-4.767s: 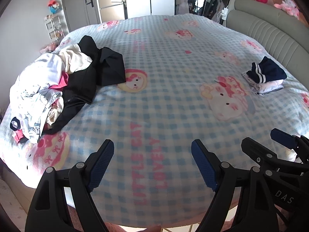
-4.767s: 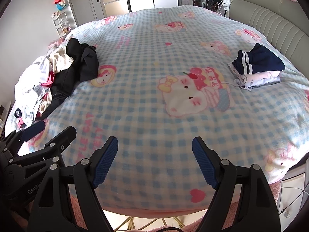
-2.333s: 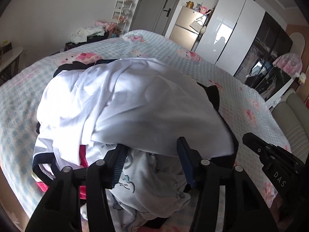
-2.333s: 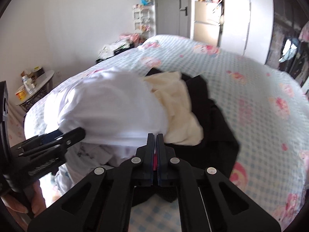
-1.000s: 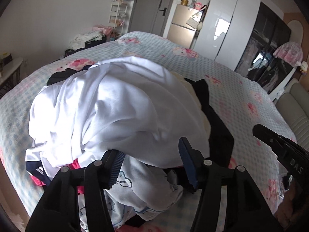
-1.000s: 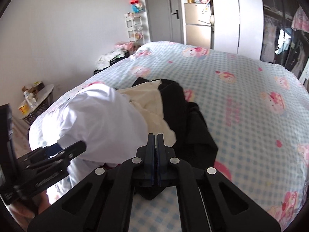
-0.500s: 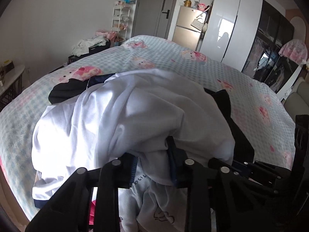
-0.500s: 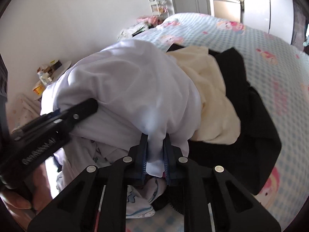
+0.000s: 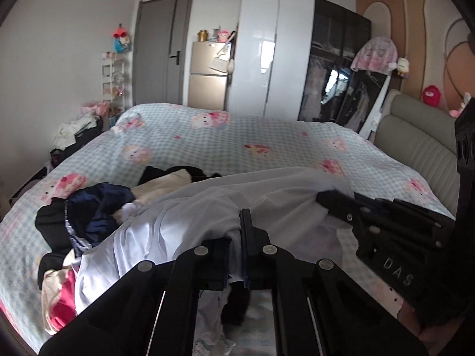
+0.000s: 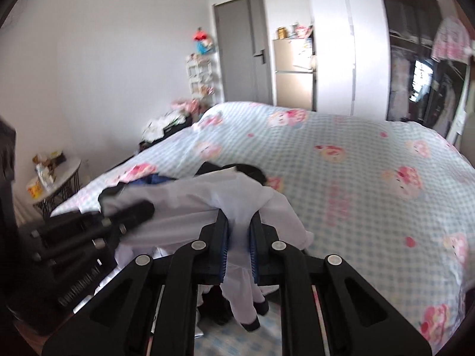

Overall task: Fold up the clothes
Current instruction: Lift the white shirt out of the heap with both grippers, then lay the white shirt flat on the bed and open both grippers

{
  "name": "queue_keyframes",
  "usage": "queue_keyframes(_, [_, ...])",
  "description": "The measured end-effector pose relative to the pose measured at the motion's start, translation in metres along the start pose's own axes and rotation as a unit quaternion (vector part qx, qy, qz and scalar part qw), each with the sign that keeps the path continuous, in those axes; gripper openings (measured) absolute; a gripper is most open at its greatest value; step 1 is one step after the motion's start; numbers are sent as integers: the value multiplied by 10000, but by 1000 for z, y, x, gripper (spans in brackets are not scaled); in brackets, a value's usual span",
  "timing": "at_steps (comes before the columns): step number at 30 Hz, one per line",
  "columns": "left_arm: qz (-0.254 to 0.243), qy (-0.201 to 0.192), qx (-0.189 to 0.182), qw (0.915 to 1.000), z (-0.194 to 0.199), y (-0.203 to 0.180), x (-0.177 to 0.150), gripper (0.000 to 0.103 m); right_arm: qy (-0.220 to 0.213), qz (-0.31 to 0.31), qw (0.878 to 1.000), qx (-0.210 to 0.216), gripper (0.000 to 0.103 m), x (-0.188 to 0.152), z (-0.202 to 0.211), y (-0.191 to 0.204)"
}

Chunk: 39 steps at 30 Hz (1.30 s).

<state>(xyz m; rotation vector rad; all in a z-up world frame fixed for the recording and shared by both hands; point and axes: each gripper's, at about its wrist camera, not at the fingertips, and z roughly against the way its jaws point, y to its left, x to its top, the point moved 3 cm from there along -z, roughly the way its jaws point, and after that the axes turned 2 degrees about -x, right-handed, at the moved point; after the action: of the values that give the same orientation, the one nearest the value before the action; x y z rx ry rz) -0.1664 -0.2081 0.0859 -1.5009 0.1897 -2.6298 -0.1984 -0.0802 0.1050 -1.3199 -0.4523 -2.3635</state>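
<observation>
Soft daylight, fisheye-warped edges, slight blur

My left gripper (image 9: 237, 237) pinches the white garment (image 9: 207, 207), and my right gripper (image 9: 329, 200) grips its far edge, above the clothes pile (image 9: 89, 207) on the checked bed (image 9: 237, 145).

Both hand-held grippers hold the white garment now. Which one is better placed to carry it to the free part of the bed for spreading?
Probably the right hand-held gripper. It is shut on the white garment on the side next to the bare checked bedspread. The left hand-held gripper grips nearer the clothes pile.
</observation>
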Motion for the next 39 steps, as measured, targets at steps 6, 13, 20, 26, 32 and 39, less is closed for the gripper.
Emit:
queue_keyframes(6, [-197,345,-1114,9930,-1,-108,-37,7,10,-202,9952,-958,11,-53,89,-97])
queue_keyframes(13, [-443,1553,-2295,9598,-25,-240,-139,7,601,-1305,9681,-2053,9,-149,159,-223])
queue_keyframes(20, [-450,2147,-2572,9411,-27,-291,-191,10,995,-1470,9670,-1831,16,-183,183,-238])
queue_keyframes(26, [307,2389,-1903,9517,-41,-227,-205,34,1697,-1582,9660,-1141,54,-239,136,-213])
queue_keyframes(32, [784,2513,-1246,9566,-50,-166,-227,43,2102,-1055,9700,-622,74,-257,95,-172])
queue_keyframes(39, [257,2480,-77,9684,-78,-118,-235,43,2273,-855,9662,-863,69,-267,77,-163])
